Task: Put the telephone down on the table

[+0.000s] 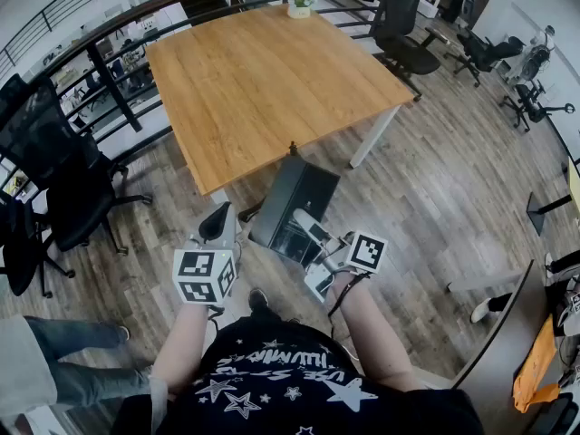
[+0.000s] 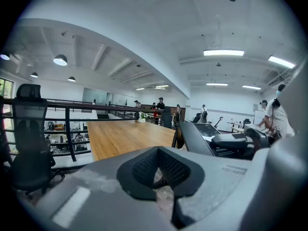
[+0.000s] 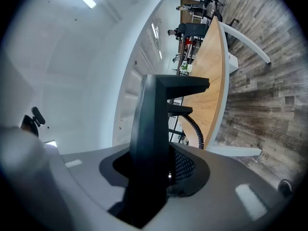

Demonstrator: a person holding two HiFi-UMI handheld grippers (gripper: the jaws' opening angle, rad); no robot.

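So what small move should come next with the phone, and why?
Probably carry it forward, over the near edge of the table. The right gripper is shut on the phone, which hangs above the floor, short of the table. The wood at that edge is bare.

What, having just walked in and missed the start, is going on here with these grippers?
A person stands at the near edge of a wooden table with a gripper in each hand. The right gripper is clamped on a black telephone, held over the floor just short of the table and not yet set down. The left gripper is shut and empty, beside the telephone. A small potted plant stands at the table's far edge.
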